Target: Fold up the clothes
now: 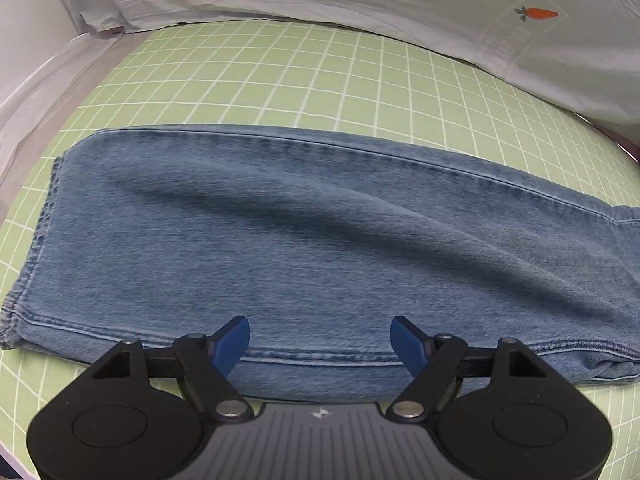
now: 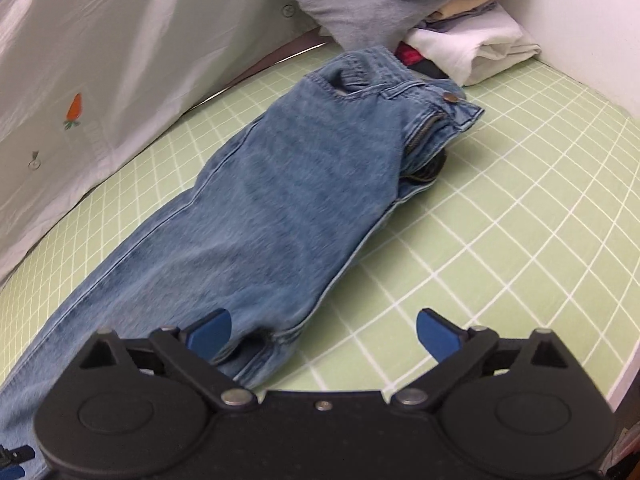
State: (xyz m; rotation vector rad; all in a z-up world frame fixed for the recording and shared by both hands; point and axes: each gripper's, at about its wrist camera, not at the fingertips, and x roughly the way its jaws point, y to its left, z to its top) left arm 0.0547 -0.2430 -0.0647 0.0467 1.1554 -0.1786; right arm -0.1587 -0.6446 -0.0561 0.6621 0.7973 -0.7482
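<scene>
Both grippers hang with their fingers spread wide and nothing between them. The jeans (image 1: pixel 320 240) lie flat on the green checked mat (image 1: pixel 280 76), already folded lengthwise so one leg covers the other, with the hem end at the left of the left wrist view and the waistband (image 2: pixel 400 76) far off in the right wrist view.

The left gripper (image 1: pixel 320 340) hovers over the near long edge of the legs; the right gripper (image 2: pixel 324 332) sits over the same edge nearer the thigh, its left finger above the denim and its right finger over bare mat.

Denim looks thick and fairly heavy, so it should hold a crease but sag if lifted at one point only (two grips are safer). I would judge the hem corners, or the doubled seam edge, the best places to pinch, since the stitching gives a firm ridge.

Beyond the jeans a white sheet with a carrot print (image 2: pixel 100 80) rises close behind, and a pile of folded clothes (image 2: pixel 440 20) lies just past the waistband, which could crowd the fold.
</scene>
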